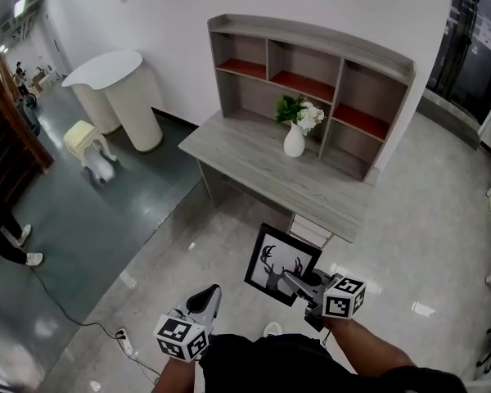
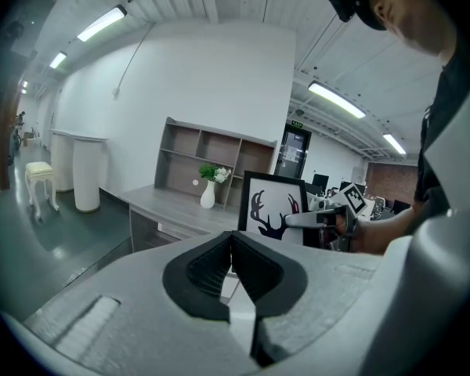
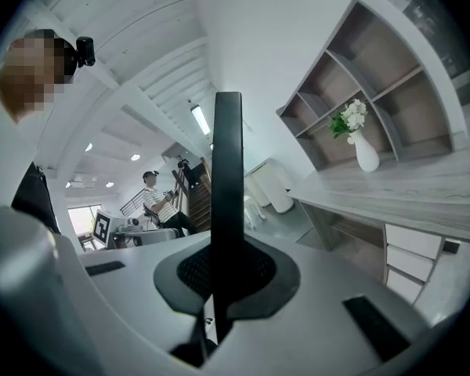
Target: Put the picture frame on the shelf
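Here we hold the picture frame (image 1: pixel 274 260) clamped in the right gripper's (image 1: pixel 290 279) jaws, in the air before the desk (image 1: pixel 254 166), apart from the shelf (image 1: pixel 311 33); left gripper (image 1: pixel 208 295) closed, empty.

Grey wood-grain desk (image 1: pixel 254 169) stands against a white wall. A shelf unit (image 1: pixel 311 33) sits along the desk's back edge. It is the same grey wood, with a curved top, open compartments and reddish-brown boards inside.

A white vase (image 1: pixel 294 142) holding green leaves and white flowers stands upright on the desktop, just in front of the shelf unit's lower middle opening. White drawers (image 1: pixel 309 229) sit under the desk's near right end.

The floor (image 1: pixel 425 219) is glossy pale tile around the desk and darker grey-green to the left. On the dark part stand a white round-ended counter (image 1: pixel 119 88) and, near it, a small cream stool (image 1: pixel 85 141). A black cable (image 1: pixel 80 321) trails across the tile to a white power strip (image 1: pixel 124 344).
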### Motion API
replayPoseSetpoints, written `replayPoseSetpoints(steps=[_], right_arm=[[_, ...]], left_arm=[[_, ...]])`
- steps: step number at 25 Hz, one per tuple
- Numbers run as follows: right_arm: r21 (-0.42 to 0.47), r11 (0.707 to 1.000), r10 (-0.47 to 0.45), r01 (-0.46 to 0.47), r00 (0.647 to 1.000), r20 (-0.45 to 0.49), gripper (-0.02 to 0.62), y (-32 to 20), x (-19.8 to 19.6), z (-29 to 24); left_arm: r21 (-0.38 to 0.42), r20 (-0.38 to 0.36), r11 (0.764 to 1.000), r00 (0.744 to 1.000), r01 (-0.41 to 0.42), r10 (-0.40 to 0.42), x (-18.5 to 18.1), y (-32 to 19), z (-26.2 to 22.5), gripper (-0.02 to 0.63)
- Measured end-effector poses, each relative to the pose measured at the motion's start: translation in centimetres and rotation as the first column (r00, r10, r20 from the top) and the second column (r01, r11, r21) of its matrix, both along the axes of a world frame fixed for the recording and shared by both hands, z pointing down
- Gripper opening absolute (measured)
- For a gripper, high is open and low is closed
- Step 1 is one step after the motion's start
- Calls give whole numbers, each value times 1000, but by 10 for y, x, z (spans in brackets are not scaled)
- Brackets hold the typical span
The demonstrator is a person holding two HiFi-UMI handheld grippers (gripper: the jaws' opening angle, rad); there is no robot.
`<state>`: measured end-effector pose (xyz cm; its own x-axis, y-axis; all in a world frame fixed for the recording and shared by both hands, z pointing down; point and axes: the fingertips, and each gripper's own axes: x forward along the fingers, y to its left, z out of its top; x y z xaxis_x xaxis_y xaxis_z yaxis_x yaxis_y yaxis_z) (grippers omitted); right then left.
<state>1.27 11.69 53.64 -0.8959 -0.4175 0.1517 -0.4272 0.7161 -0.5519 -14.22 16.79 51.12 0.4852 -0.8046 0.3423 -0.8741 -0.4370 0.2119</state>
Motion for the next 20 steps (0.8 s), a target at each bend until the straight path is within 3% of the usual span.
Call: replayPoseSetpoints(steps=[4,11,20], right_arm=[[-18,1000,18,-18,1000,-3,21,-13,3,5],[-26,991,128,-128,992,-13,22,-57,17,15],[-11,945,326,-326,945,-30,22,-146,12,-3]], left_arm=[[-23,-5,1000,1000,-3,3,-4,-20,5,10],[-24,-14,992,993,-121,120,9,-83,15,11],[29,-16,958,959,-284,284,-11,-211,-12,9]])
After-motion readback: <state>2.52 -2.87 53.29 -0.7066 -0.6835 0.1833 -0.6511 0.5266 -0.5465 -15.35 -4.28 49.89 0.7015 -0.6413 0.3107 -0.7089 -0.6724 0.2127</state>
